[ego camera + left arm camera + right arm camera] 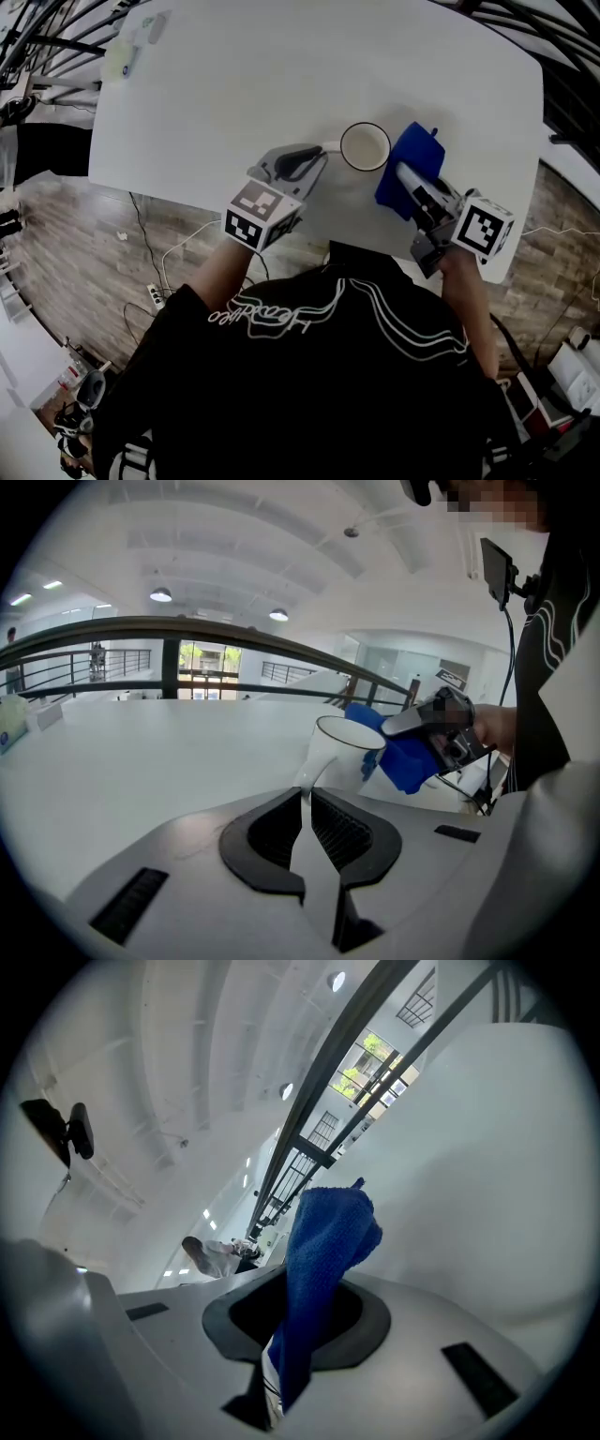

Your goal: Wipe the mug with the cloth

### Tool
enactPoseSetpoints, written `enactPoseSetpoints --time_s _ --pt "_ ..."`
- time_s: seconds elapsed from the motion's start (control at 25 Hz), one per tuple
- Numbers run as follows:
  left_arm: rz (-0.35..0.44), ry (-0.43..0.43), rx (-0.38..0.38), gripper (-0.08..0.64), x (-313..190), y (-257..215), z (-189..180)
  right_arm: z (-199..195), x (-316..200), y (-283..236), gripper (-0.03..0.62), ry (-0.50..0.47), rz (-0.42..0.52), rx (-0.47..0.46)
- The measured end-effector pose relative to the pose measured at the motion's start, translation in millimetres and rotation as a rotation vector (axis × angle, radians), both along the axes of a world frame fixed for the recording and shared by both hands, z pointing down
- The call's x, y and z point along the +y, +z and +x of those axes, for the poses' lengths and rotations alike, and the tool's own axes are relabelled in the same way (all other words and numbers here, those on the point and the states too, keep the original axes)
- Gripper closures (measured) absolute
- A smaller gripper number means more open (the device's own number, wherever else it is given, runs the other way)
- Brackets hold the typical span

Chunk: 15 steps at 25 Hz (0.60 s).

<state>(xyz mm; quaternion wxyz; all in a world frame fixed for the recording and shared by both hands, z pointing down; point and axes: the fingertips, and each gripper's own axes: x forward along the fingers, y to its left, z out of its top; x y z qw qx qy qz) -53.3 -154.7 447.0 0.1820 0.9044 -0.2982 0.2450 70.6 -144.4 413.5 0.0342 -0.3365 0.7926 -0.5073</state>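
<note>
Table [281, 84]: white, large, fills the far half of the head view; its near edge runs just in front of the person.
Floor [66, 244]: wood planks, visible at left and right of the table; a white power strip [155, 295] with cables lies on it at near left.
Person [309, 375]: black top with white line print, at the near edge of the table, one gripper in each hand.
Left gripper [314, 155] [305, 803]: at the near centre of the table, pointing right toward the mug; jaws drawn narrow and clamped on the handle.
Right gripper [401, 173] [291, 1335]: right of the mug, pointing far-left; jaws pinched on the cloth, which stands up out of them.
Cloth [417, 155] [323, 1241] [408, 757]: blue terry, bunched, held against the right side of the mug; contact with the wall looks likely, but the head view does not settle it.
Mug [365, 147] [342, 752]: white, dark-lined rim, upright on the table near its near edge, between the two grippers, opening up.
Handle [330, 147] [309, 766]: white, on the left side of the mug, between the left jaws.
Far-left item [131, 47]: pale packet at the far left corner of the table, well apart from the mug; too blurred to identify.
</note>
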Motion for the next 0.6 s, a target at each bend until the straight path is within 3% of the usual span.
enactPoseSetpoints --time_s 0.6 --pt "-0.027 0.062 0.002 0.525 31.9 -1.0 10.7 11.3 14.3 -20.3 0.538 0.187 0.024 -0.189"
